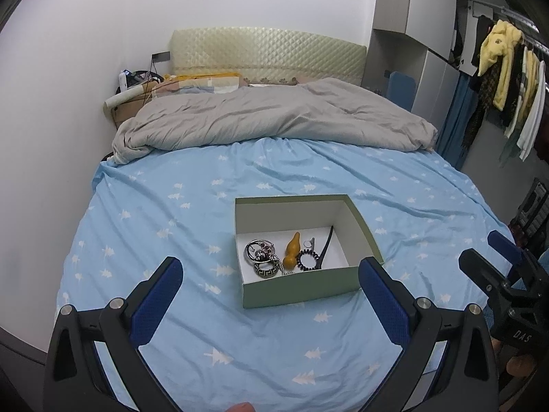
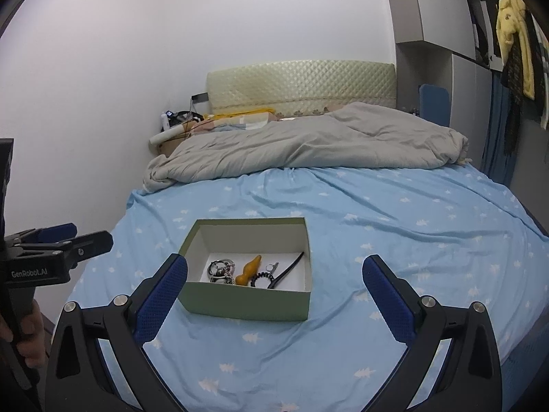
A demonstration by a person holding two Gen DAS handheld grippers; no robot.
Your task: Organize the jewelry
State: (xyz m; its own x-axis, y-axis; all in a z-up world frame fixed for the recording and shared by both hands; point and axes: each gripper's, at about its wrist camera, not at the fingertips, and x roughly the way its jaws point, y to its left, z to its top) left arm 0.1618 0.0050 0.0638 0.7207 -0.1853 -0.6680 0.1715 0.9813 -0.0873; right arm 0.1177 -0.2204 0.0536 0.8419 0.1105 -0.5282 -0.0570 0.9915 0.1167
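So the green box (image 1: 302,288) is parked mid-bed on the blue sheet (image 1: 154,206), with bangles (image 1: 259,251), a yellow gourd charm (image 1: 292,250) and a black hair tie (image 1: 307,260) piled inside. Left gripper (image 1: 271,292) and right gripper (image 2: 274,285) are both held spread wide, nothing pinched, short of the box.

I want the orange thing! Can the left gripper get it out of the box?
Probably yes. The left gripper is open, the green box has no lid, and the orange gourd lies uncovered, though jewelry crowds it.
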